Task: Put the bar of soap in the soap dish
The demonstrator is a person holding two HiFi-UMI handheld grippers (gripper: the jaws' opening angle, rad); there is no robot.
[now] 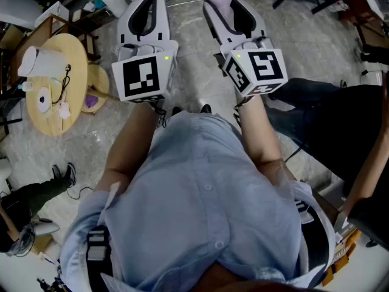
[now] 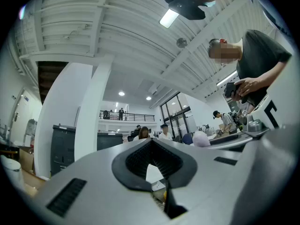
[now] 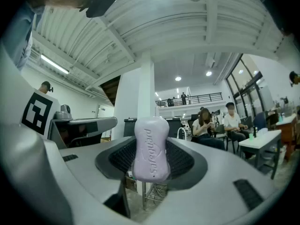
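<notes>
Right gripper (image 1: 223, 3) clamped on lilac bar of soap (image 3: 151, 146), which stands upright between the pads and pokes past the tips. Left gripper (image 2: 151, 144) jaws meet at the tips, nothing between. Both are held out ahead of the person's blue shirt (image 1: 200, 205), above grey floor (image 1: 194, 59). Round wooden table (image 1: 36, 117) at far left.

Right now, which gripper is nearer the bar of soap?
Right. The right gripper holds the bar of soap between its jaws; the left gripper sits beside it, apart from the bar, empty.

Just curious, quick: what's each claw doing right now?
Left gripper: closed, empty.
Right gripper: closed on the soap.
</notes>
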